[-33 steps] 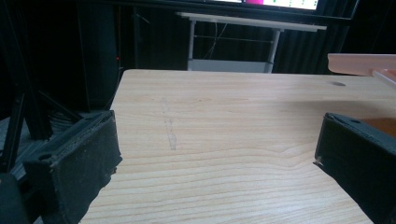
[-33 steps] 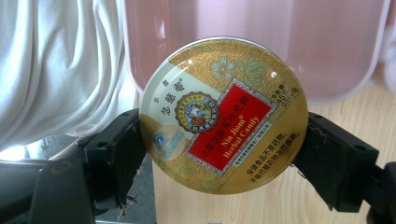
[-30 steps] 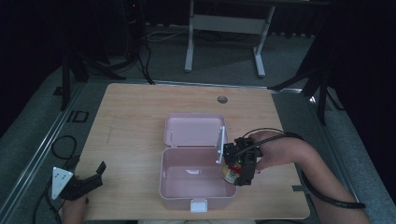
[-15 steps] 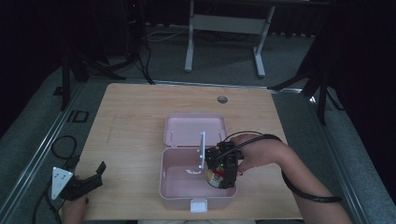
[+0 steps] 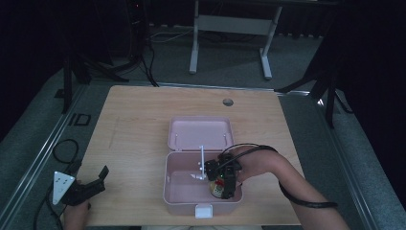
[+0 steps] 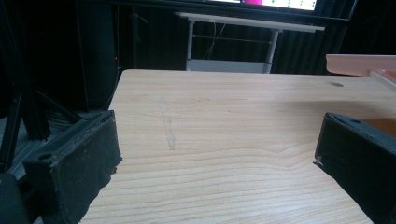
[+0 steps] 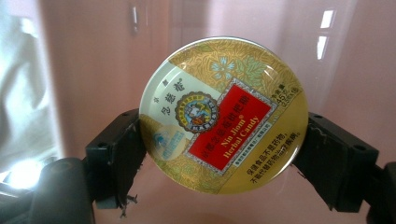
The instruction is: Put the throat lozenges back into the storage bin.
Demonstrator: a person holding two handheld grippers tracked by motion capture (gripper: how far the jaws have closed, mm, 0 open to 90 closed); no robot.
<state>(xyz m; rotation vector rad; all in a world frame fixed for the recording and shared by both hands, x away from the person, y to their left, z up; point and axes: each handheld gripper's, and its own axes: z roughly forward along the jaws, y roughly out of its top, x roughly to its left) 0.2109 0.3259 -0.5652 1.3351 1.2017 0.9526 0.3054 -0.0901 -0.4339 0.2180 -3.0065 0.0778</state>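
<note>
Right tongs (image 7: 219, 154) clamp a round gold tin (image 7: 223, 115), label "Nin Jiom Herbal Candy", down inside the open pink box (image 5: 178, 200), at the box's 4 o'clock corner. Left tongs (image 6: 219, 154) spread wide over bare surface (image 5: 139, 124), 8 o'clock edge.

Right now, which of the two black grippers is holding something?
The right gripper, inside the pink plastic box, clamps a round gold candy tin; the left gripper sits open, empty.
</note>
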